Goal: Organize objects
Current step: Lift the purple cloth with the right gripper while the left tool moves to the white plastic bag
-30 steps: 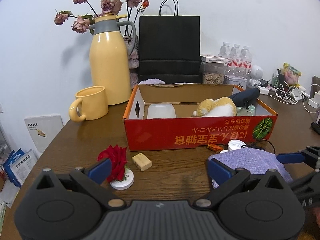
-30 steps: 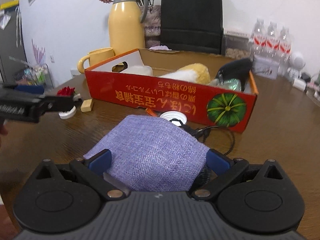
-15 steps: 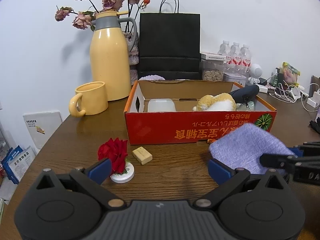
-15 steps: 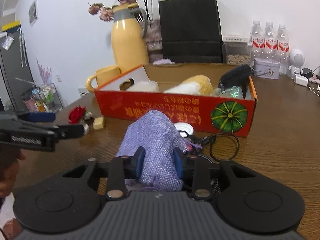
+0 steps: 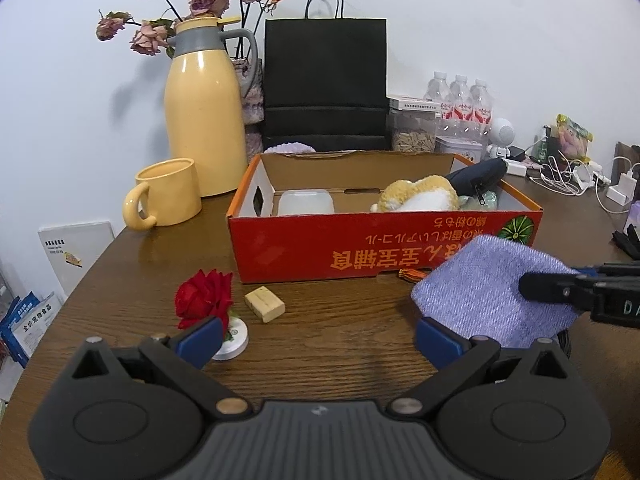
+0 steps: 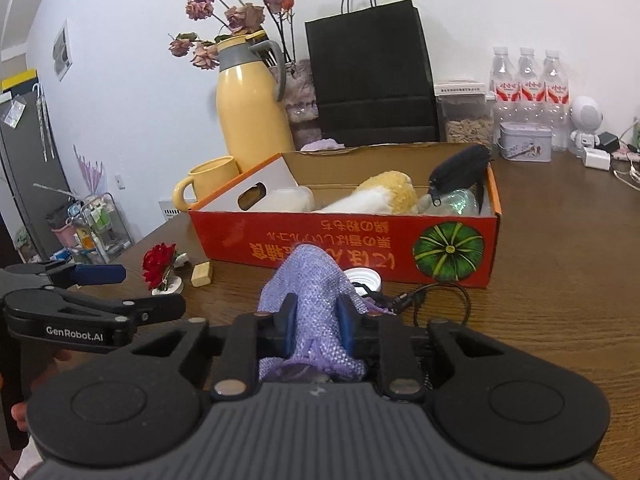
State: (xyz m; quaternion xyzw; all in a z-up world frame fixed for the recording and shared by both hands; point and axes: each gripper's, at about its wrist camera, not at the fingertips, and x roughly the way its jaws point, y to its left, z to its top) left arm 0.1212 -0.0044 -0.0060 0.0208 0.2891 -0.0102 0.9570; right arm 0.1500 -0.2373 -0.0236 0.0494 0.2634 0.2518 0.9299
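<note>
My right gripper (image 6: 318, 320) has a purple woven pouch (image 6: 316, 280) between its pads. Its jaws are closing and squeeze the cloth, which hangs bunched just off the table. In the left wrist view the pouch (image 5: 484, 280) hangs in front of the red cardboard box (image 5: 320, 248). The left gripper (image 5: 318, 338) is open and holds nothing, low over the table. Ahead of it sit a red rose on a white base (image 5: 204, 296) and a tan block (image 5: 265, 303). Inside the box lie a plush toy (image 5: 420, 196), a white container (image 5: 306, 202) and a black case (image 5: 476, 174).
A white lid (image 6: 362, 278) and a black cable (image 6: 440, 296) lie just beyond the pouch. Behind the box stand a yellow thermos (image 5: 204, 128), a yellow mug (image 5: 168, 196), a black paper bag (image 5: 326, 80) and water bottles (image 5: 460, 96). Chargers and cords (image 5: 568, 176) clutter the far right.
The right gripper's jaws went from wide apart around the flat pouch to pinched on it, and the pouch has bunched up and risen. The left gripper has stayed put.
</note>
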